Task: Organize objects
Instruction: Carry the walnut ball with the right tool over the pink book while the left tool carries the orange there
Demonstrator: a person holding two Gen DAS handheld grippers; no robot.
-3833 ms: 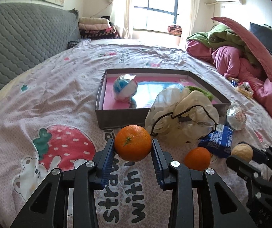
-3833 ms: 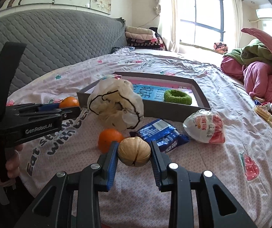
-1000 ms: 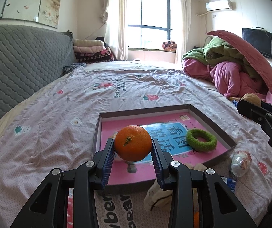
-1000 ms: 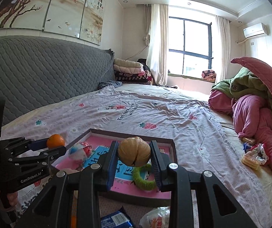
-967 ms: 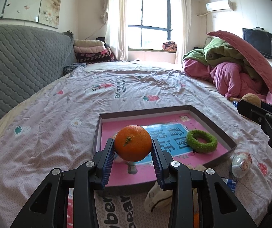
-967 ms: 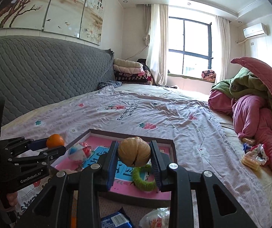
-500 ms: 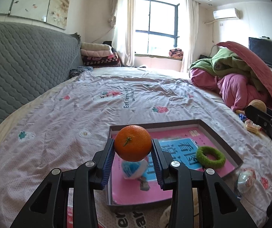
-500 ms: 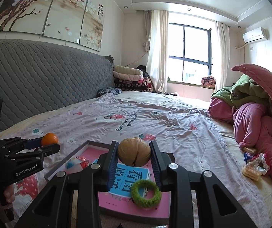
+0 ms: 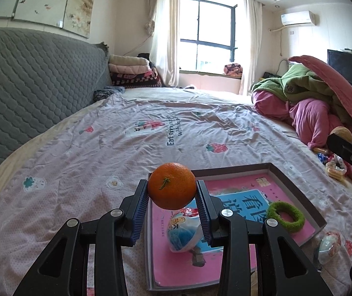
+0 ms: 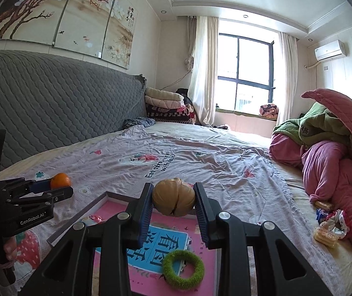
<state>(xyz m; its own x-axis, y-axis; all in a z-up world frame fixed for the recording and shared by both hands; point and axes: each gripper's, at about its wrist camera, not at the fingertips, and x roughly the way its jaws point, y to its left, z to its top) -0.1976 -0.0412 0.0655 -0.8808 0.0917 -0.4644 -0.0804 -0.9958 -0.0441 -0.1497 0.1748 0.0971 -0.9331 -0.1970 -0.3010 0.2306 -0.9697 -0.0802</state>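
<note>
Left gripper (image 9: pixel 172 198) clamped on an orange (image 9: pixel 171 185), blue pads pressing both sides, fruit carried above the near left corner of the grey tray (image 9: pixel 296 192). Right gripper (image 10: pixel 173 206) clamped on a walnut (image 10: pixel 173 196), held above the tray's far edge. In the tray: a green ring (image 10: pixel 183 269) near its right side and a blue-and-white wrapped ball (image 9: pixel 184 231) near its left; the pink printed floor between them is bare. A wrapped snack (image 9: pixel 328 246) lies on the bed just outside the tray's right corner. Pink strawberry-print bedsheet (image 9: pixel 102 148) runs wide and uncluttered beyond the tray toward the window (image 10: pixel 246 74). Grey quilted headboard (image 10: pixel 52 103) on the left, heaped pink and green bedding (image 10: pixel 336 153) on the right.
</note>
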